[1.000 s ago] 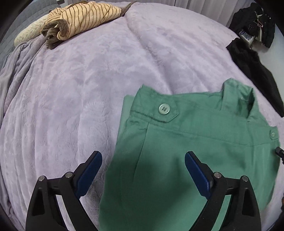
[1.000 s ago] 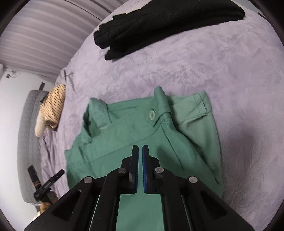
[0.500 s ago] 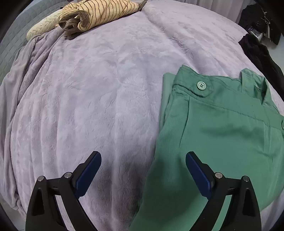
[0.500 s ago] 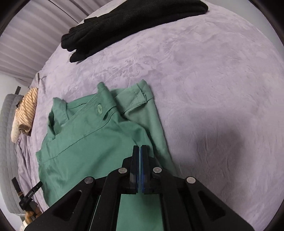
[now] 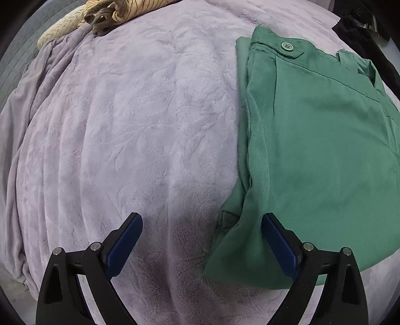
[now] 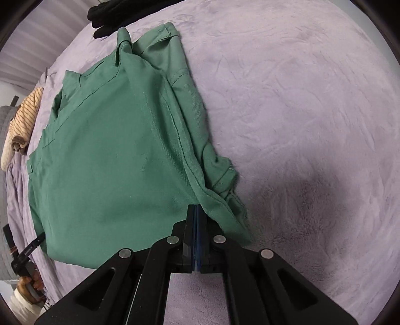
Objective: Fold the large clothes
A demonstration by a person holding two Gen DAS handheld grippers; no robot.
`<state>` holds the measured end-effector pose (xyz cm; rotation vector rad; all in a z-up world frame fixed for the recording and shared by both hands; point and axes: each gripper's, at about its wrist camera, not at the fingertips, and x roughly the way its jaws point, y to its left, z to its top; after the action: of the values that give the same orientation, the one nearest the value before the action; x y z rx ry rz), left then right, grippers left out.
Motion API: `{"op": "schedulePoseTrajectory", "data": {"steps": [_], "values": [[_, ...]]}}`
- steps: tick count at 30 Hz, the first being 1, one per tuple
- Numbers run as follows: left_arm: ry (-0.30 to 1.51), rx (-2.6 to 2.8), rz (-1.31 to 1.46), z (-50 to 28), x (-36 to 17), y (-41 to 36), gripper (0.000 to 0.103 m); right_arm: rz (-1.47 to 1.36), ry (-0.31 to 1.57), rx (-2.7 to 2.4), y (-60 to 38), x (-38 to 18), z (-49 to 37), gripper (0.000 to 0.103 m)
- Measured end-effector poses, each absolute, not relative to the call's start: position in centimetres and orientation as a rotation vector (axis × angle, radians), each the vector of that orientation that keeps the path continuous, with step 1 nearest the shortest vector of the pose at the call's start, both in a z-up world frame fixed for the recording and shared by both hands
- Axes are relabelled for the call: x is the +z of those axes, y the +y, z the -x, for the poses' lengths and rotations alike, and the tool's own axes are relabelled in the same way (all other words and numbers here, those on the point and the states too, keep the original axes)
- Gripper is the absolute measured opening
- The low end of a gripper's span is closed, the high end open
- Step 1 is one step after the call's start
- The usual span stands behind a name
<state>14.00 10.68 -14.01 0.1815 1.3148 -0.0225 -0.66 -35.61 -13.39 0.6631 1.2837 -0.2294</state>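
The blue fingers (image 5: pixel 125 240) of the left gripper (image 5: pixel 202 246) stand wide apart, with nothing held between them. They hang over the soft purple blanket (image 5: pixel 130 120) that covers the bed. Far off, at the top left of the left wrist view, a yellow striped cloth (image 5: pixel 125 10) lies bunched up beside a pale pillow (image 5: pixel 62 31), well apart from the fingers. Nothing lies between them and the left gripper but bare blanket. More to the right lie the green trousers (image 5: pixel 320 140), folded and flat on the blanket, with a round green button (image 5: pixel 286 46) on the waistband at the far end. The near left corner of the trousers reaches in between the wide fingers, close to the right one, but the pads do not press on it. At the top right edge some black clothes (image 5: pixel 350 27) lie past the trousers. In the right wrist view the person's hand (image 6: pixel 30 282) with the left gripper shows at the bottom left edge. The trousers fill the left and middle part, and the black clothes (image 6: pixel 110 15) sit just beyond their waistband. The right gripper (image 6: pixel 196 210) has its fingers shut tight together at the near right corner of the trousers, where the hem is rumpled. I cannot tell if any cloth is caught between them. To the right is only purple blanket.
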Motion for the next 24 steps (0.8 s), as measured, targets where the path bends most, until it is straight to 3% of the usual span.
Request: {"op": "schedulePoseTrajectory", "data": {"steps": [12,14,16,17,24], "values": [[1.33,-0.007,-0.173,-9.4,-10.4,10.7,0.097,-0.693,1.288,-0.261,-33.4,-9.3,2.9,0.005],[1.324,-0.006,-0.164,-9.1,-9.7,10.8,0.097,-0.696,1.287,-0.24,-32.4,-8.7,3.0,0.014],[1.317,-0.007,-0.143,-8.5,-8.9,10.8,0.097,-0.696,1.29,-0.225,-31.1,-7.9,3.1,0.052],[1.31,-0.006,-0.134,-8.3,-8.6,10.8,0.097,-0.696,1.287,-0.218,-30.5,-7.7,3.3,0.057],[1.249,-0.035,-0.071,-6.3,-6.1,11.3,0.103,-0.692,1.287,-0.167,-26.7,-6.1,4.0,0.061]]}}
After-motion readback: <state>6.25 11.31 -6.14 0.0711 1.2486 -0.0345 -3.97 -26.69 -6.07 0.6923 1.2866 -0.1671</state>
